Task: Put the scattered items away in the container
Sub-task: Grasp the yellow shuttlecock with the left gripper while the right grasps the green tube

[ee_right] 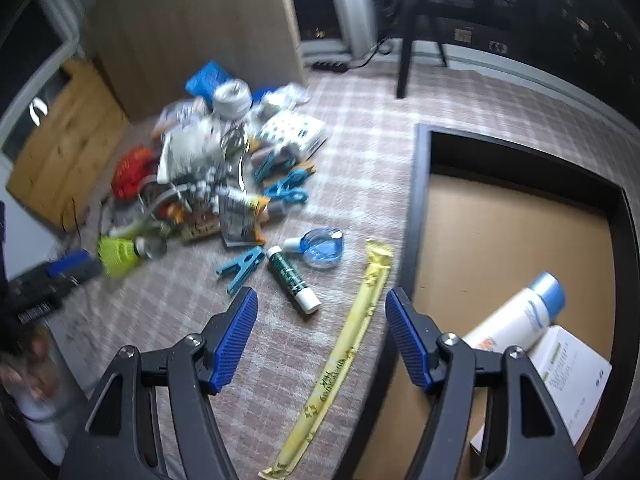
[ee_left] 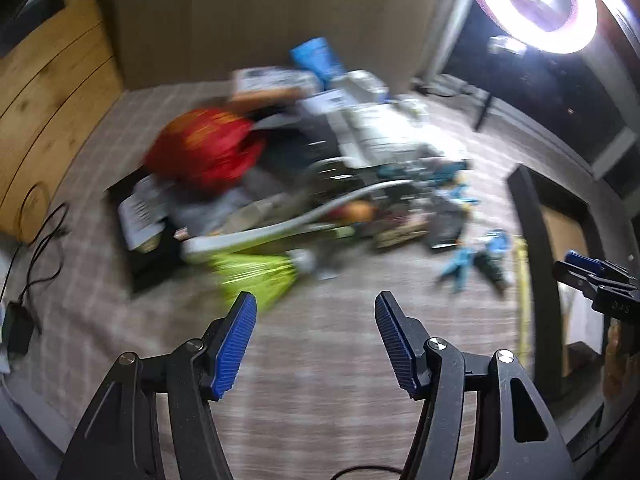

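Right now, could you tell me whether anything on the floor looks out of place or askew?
Yes: the long yellow packet lies slantwise against the outside wall of the container rather than inside it, where only a white bottle and a white box sit.

The floor [ee_right: 360,152] wears matt, woven checked carpet. The container [ee_right: 516,232] has a matt brown cardboard-like base. Each tool's pads [ee_right: 236,336] are ribbed blue plastic. The yellow sachet [ee_right: 360,312] looks glossy.
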